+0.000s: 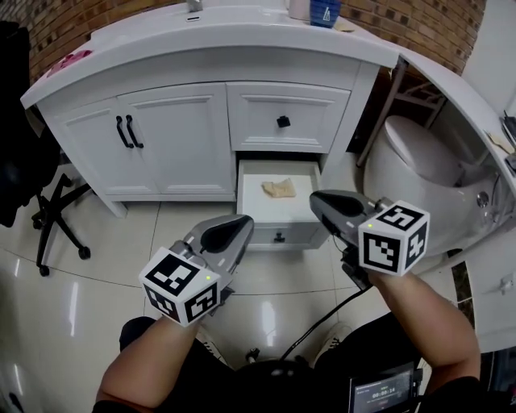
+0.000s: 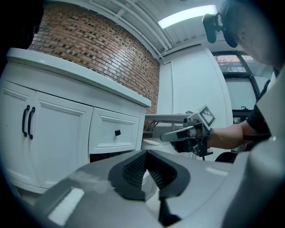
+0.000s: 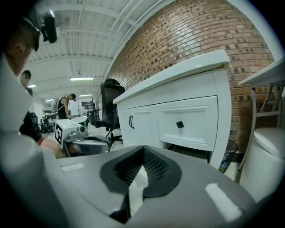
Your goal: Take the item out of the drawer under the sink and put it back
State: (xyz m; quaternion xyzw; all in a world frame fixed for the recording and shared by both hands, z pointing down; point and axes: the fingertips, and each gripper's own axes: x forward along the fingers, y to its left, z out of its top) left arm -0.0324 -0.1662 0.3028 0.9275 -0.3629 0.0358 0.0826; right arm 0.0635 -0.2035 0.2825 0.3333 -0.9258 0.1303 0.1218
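You've got a white drawer (image 1: 266,230), beige cloth (image 1: 280,188) in it. White cabinet (image 1: 173,137), black handles (image 1: 127,131). Red-brown brick wall (image 1: 411,20). Your left gripper (image 1: 242,228) and right gripper (image 1: 317,198) are grey, marker cubes (image 1: 181,286) black-and-white squares.

Brick wall (image 1: 419,24), glossy tiled floor (image 1: 81,306), office chair (image 1: 48,211)

Mock bathroom built inside a big lab hall: white vanity (image 1: 173,137), toilet (image 1: 411,161), brick wall (image 2: 102,49), glossy tile floor (image 1: 81,306). Also an office chair (image 3: 109,104), strip lights (image 3: 82,79) on an open ceiling, and people (image 3: 64,104) standing far back.
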